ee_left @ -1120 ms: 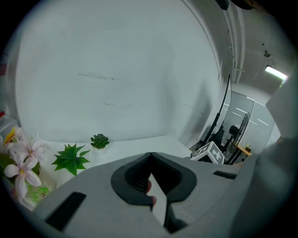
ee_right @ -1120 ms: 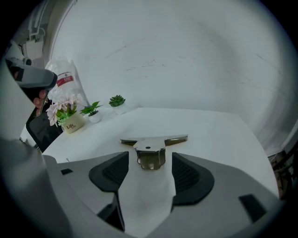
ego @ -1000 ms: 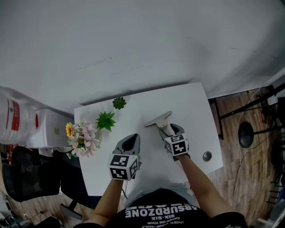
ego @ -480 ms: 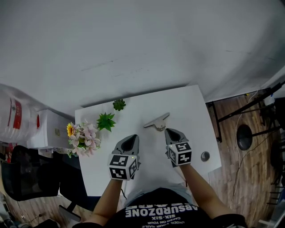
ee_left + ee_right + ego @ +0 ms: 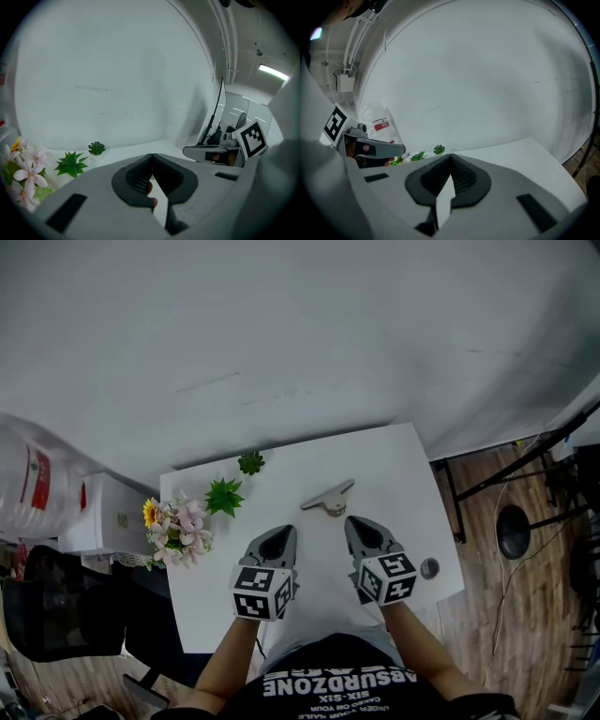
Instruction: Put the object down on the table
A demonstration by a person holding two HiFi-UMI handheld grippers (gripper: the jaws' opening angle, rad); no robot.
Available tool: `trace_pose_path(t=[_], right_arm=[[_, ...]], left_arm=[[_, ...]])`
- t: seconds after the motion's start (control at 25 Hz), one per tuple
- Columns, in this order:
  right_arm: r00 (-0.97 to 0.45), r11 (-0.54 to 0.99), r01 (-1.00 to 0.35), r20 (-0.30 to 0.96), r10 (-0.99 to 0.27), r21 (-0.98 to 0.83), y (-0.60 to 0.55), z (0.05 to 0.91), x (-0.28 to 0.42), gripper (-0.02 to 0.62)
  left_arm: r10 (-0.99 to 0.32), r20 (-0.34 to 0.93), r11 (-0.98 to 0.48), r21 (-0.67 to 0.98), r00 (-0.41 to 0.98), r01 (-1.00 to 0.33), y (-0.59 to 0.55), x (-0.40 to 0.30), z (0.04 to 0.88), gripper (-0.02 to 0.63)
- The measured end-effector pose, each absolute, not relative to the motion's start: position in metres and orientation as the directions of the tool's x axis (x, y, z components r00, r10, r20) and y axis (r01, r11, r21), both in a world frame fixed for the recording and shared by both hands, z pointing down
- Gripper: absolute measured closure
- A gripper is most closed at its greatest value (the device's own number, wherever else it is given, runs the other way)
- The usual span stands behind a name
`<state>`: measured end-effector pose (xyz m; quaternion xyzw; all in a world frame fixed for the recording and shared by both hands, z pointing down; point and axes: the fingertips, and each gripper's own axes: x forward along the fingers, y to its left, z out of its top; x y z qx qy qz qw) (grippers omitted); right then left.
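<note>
Clenched tight on the right gripper (image 5: 450,155): jaws pressed tip to tip, with nothing at all between them. Held up in the air over the table (image 5: 403,460), touching nothing.

Same on the left gripper (image 5: 151,155): jaws closed at the tips, nothing gripped, only a thin gap lower down with a bit of white table showing through. Up off the table too, side by side with the right gripper, both pointing away from the person and toward the wall.

Just ahead of the right jaws, but apart from them, the grey T-shaped object (image 5: 329,497), lying flat on the white table near its middle, free of both grippers.

Further left, a spiky green plant (image 5: 223,495), and behind it, close to the back edge, a small round plant (image 5: 250,461). At the left edge of the table, a bunch of flowers (image 5: 176,524), mostly pink with one yellow. Near the front right corner, a little round grey spot (image 5: 429,568) in the table top. Off to the right, past the table, a wooden floor (image 5: 506,615)
</note>
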<state>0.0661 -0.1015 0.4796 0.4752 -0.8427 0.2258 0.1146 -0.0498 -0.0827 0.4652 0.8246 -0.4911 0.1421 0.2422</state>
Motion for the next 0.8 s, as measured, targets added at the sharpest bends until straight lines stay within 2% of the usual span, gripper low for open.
trace_pose_path(t=[0.8], right_arm=[[-0.539,0.467,-0.842,0.364,-0.760,-0.271,-0.060,0.454,0.063,0.597]], left_arm=[[-0.728,0.450,-0.462,0.235,0.517,-0.855,-0.056,-0.029,0.450,0.600]])
